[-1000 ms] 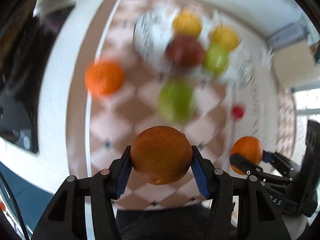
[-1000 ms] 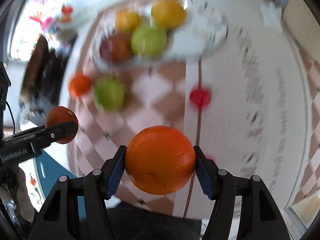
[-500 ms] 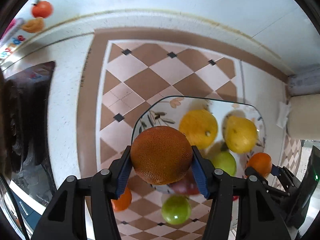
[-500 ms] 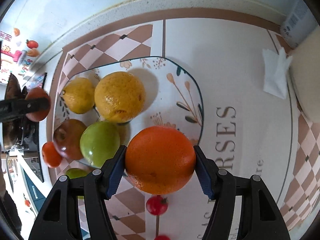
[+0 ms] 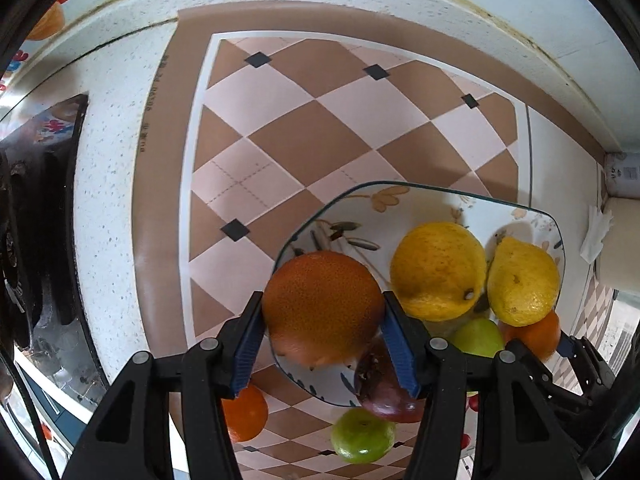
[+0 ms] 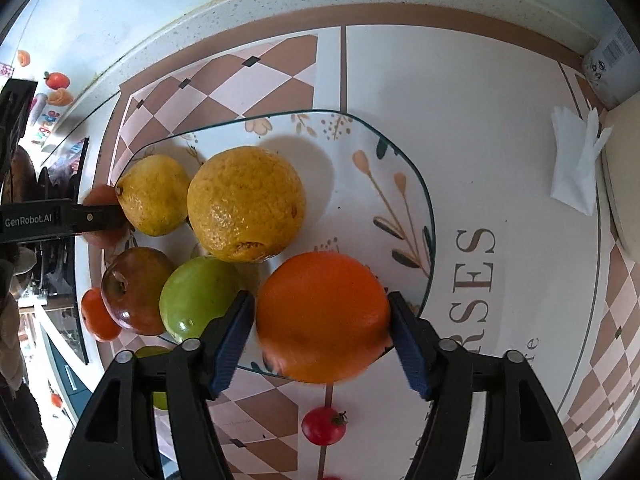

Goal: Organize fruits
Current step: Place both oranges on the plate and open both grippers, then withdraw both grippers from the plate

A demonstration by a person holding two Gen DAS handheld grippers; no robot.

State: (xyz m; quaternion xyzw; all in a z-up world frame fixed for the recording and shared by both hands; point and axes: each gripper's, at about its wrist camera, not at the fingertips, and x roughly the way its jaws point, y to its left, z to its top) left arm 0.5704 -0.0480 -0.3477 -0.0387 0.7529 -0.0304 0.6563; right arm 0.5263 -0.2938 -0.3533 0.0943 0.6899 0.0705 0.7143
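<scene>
My left gripper (image 5: 324, 320) is shut on a dark orange (image 5: 322, 306) above the left rim of the floral glass plate (image 5: 400, 200). My right gripper (image 6: 322, 320) is shut on a bright orange (image 6: 322, 316) over the plate's (image 6: 400, 168) near right edge. The plate holds a large yellow citrus (image 6: 246, 204), a yellow lemon (image 6: 154, 196), a green apple (image 6: 196, 300) and a dark red apple (image 6: 134, 290). The left gripper also shows at the left of the right wrist view (image 6: 60, 218).
On the checked mat off the plate lie a small orange (image 5: 246, 414), a green apple (image 5: 362, 436) and a red cherry tomato (image 6: 323, 426). A white tissue (image 6: 576, 164) lies at the right. A dark stove (image 5: 32, 260) stands at the left. The wall runs along the back.
Both grippers have moved forward and down toward the plate, each still holding its orange. The plate now fills more of each view.
</scene>
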